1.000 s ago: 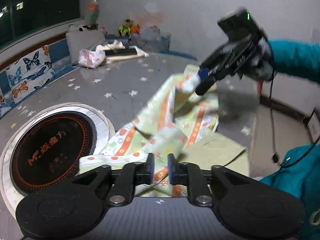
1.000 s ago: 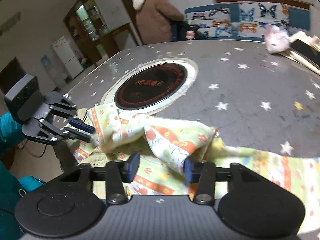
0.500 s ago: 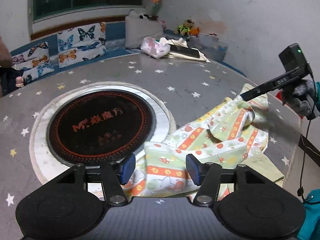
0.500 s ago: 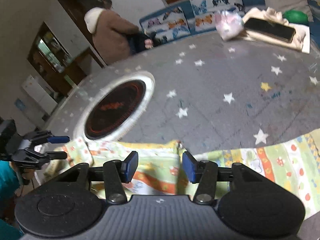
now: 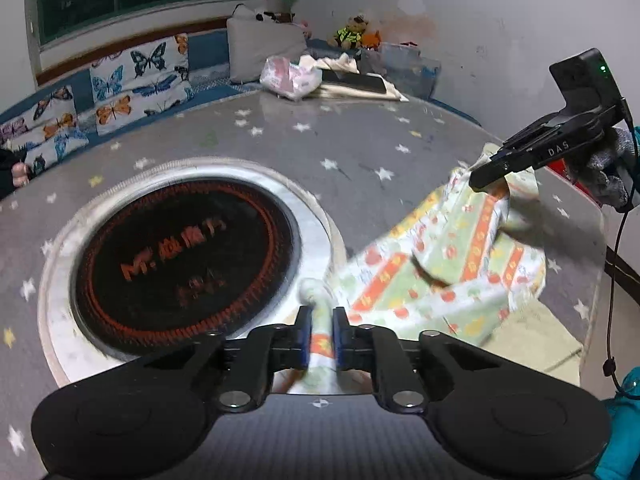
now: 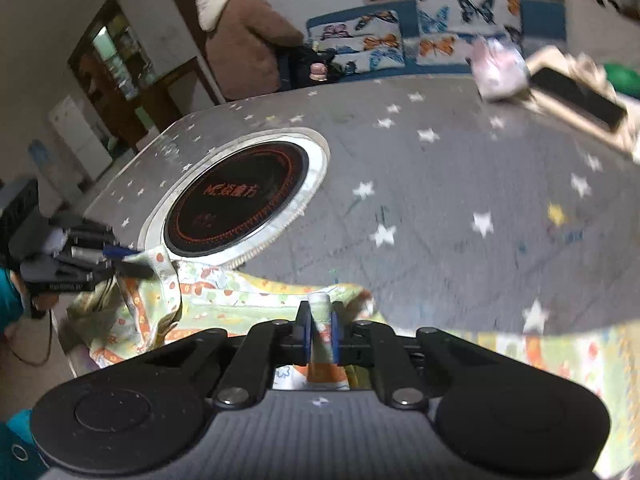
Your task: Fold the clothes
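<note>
Both tongs are clamped on cloth. Left tongs pinch a bunched edge of the printed garment between blue pads, near the rim of the round hotplate set into the tabletop. Right tongs likewise squeeze a narrow ridge of the same fabric; in the left view they show at the far end of the garment, nipping its raised corner.

Between the two grips the garment, pale green with orange stripes and small red motifs, lies rumpled along the near edge of the star-patterned tabletop, one end lifted and sagging, and a plain yellowish layer shows beneath it at the tabletop's corner.

Judging by the sag and the soft creases, it is thin, light and limp: it will drape and fold wherever it is unsupported and may slip from a shallow pinch. Holding it at corners or along a hem, kept taut between the tongs, looks the surest way to lay a clean fold.

Further off sit a pink bag, butterfly cushions, and a person in a brown coat.
</note>
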The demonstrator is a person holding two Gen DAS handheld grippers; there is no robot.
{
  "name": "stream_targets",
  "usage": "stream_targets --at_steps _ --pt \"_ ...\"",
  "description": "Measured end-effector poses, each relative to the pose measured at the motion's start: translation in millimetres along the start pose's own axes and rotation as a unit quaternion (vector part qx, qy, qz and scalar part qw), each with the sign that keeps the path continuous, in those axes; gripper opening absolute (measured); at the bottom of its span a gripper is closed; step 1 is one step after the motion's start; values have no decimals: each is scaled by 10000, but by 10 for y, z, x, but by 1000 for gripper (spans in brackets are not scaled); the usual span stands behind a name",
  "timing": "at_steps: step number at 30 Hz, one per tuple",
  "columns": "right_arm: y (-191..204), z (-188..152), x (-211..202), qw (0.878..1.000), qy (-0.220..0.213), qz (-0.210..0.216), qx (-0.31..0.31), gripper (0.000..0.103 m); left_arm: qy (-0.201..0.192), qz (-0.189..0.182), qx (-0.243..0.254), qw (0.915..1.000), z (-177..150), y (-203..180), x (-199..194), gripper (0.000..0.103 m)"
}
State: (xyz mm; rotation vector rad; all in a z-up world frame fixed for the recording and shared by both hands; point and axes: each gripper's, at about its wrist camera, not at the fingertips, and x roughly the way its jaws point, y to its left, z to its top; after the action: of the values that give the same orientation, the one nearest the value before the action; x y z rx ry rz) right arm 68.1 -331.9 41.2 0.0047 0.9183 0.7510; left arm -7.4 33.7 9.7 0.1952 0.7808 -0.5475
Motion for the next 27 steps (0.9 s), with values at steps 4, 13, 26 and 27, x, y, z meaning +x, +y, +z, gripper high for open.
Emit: stream_targets --at_steps 4,13,26,27 --pt "49 338 73 9992 -110 -181 -341 8 -283 279 123 9991 308 150 -2 10" --pt "-201 1078 417 9904 -987 -948 -172 5 -750 1867 -924 9752 939 985 443 7" --pt "-556 994 789 9892 -595 -1342 43 46 -278 1923 -1870 9629 861 1582 813 17" --pt "-520 965 803 9908 -511 -1250 -13 46 -207 1809 -1861 9655 828 1554 800 28"
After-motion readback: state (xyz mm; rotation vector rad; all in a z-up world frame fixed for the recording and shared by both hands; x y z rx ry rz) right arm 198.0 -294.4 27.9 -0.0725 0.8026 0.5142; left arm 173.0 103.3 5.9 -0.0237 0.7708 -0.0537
